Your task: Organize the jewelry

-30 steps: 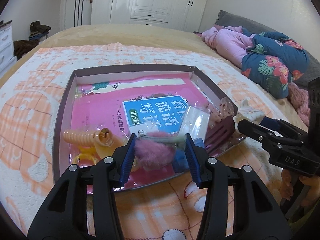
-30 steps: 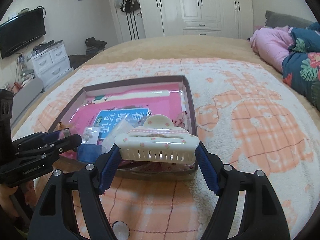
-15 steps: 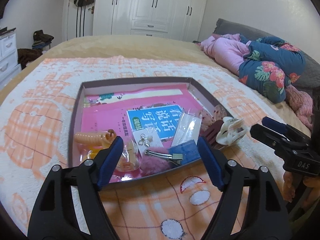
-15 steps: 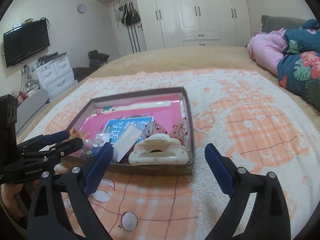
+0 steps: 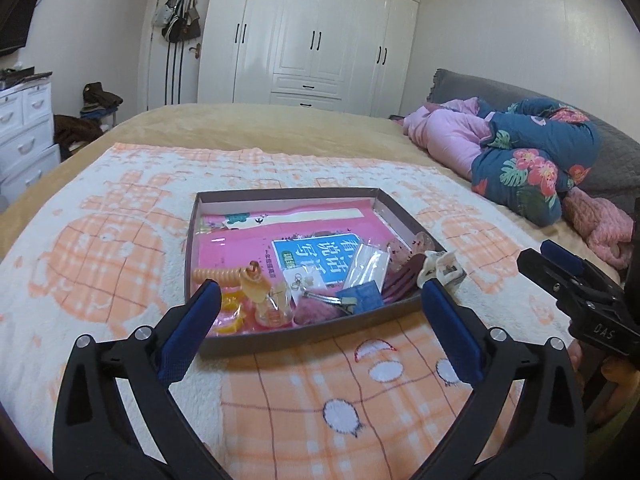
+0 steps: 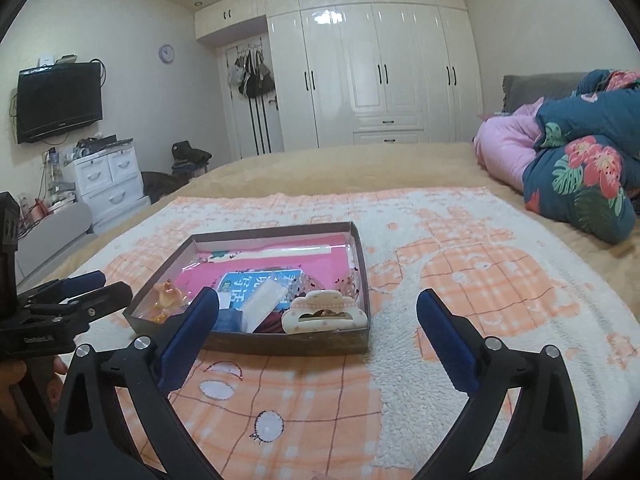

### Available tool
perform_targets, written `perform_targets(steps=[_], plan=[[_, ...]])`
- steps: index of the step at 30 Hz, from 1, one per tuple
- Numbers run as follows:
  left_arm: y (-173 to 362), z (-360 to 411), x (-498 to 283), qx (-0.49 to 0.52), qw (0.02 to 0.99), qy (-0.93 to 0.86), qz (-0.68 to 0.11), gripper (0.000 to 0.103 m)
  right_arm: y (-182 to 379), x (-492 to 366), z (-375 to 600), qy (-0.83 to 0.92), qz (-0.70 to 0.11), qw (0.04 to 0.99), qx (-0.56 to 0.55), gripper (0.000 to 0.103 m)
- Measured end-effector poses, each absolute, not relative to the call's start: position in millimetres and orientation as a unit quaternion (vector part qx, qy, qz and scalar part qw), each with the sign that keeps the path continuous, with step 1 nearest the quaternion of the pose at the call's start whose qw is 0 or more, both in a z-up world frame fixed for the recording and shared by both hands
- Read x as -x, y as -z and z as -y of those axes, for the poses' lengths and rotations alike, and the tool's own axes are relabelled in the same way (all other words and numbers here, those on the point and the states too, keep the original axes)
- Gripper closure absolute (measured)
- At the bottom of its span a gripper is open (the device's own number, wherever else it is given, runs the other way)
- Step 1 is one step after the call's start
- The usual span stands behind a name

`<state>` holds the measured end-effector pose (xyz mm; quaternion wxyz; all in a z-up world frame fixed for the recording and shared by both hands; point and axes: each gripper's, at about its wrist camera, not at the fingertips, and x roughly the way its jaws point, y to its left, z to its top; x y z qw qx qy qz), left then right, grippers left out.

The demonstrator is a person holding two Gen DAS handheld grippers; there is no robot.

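A shallow brown box (image 5: pixel 288 194) lies on the bed with a pink book as its floor. Inside it are a pink fluffy hair clip (image 5: pixel 316 312), an orange spiral hair tie (image 5: pixel 218 275), small clear bags (image 5: pixel 366 262) and a blue card (image 5: pixel 360 294). A cream hair claw (image 5: pixel 442 268) (image 6: pixel 324 314) rests in the near right corner of the box (image 6: pixel 360 264). My left gripper (image 5: pixel 320 292) hovers before the near rim, jaws opening, nothing between them. My right gripper (image 6: pixel 318 300) also stands back from the box, jaws opening and empty.
An orange-and-white fleece blanket (image 6: pixel 460 280) covers the bed around the box. Rolled pink and blue floral quilts (image 5: pixel 520 160) lie at the right. White wardrobes (image 6: pixel 380 80), a drawer unit (image 6: pixel 108 184) and a wall television (image 6: pixel 58 100) stand beyond the bed.
The left gripper let go of the pink fluffy clip and the right let go of the cream claw. Both opened wide and drew back and up from the box.
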<state>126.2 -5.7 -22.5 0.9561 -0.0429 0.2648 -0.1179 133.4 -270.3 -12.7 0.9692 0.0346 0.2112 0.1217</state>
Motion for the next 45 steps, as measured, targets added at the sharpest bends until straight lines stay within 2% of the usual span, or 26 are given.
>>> perform_targets(steps=[17, 45], plan=[[23.6, 10.7, -84.4, 0.045, 0.973, 0.072, -0.213, 0.011, 13.1, -87.5, 261.2, -0.11, -0.137, 0.984, -0.001, 0.006], [25.0, 12.2, -86.0, 0.037, 0.974, 0.055, -0.215, 0.011, 18.7, -89.5, 256.7, -0.116, -0.152, 0.981, -0.001, 0.006]])
